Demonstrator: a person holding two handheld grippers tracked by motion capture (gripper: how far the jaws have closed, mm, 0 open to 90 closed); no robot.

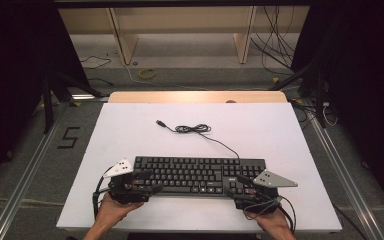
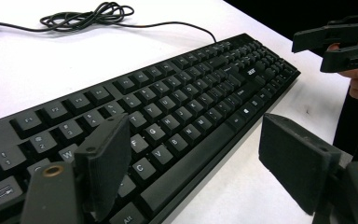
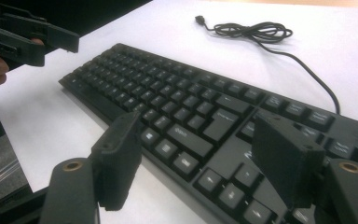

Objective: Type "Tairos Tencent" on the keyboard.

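A black keyboard (image 1: 200, 175) lies flat near the front of the white table (image 1: 130, 130). Its black cable (image 1: 192, 129) runs back in a loose coil and ends in a USB plug (image 1: 159, 122). My left gripper (image 1: 147, 182) sits at the keyboard's left end. It is open, with one jaw over the left keys and the other over the bare table in front (image 2: 196, 163). My right gripper (image 1: 236, 186) is open at the right end, its jaws spread above the right-hand keys (image 3: 200, 158). Neither gripper holds anything. Each gripper view shows the other gripper far off (image 2: 340, 44) (image 3: 28, 35).
A wooden strip (image 1: 195, 96) borders the table's far edge. Beyond it stand a wooden shelf frame (image 1: 125, 40), floor cables (image 1: 275, 45) and a yellow ring (image 1: 147, 73). Metal rails (image 1: 30, 170) run along both sides of the table, and a "5" mark (image 1: 69, 137) is on the floor at left.
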